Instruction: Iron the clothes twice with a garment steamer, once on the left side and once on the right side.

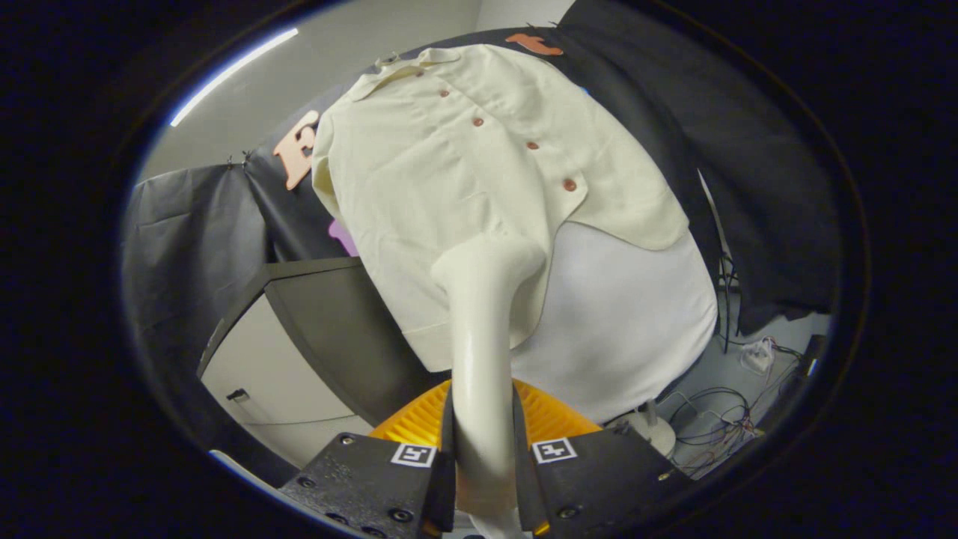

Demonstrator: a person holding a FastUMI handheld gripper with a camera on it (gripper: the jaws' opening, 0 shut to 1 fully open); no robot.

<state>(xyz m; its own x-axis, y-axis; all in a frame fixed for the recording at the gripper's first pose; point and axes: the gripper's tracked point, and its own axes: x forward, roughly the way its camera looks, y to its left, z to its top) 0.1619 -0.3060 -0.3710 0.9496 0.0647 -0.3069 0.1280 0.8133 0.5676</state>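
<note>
A cream shirt point(464, 187) with reddish buttons hangs on a white board point(621, 322) beyond the fingers. My gripper point(483, 457) is shut on the handle of a cream garment steamer point(479, 352), which rises straight ahead from between the fingers. The steamer's head point(486, 262) lies against the lower part of the shirt, left of the button line and near the hem. An orange ribbed part point(419, 423) of the steamer shows just behind the fingers.
A dark-topped cabinet point(322, 329) with pale sides stands to the left of the shirt. On the floor to the right lie loose cables point(718, 419) and a white power strip point(757, 353). The board's round stand base point(653, 428) sits below it.
</note>
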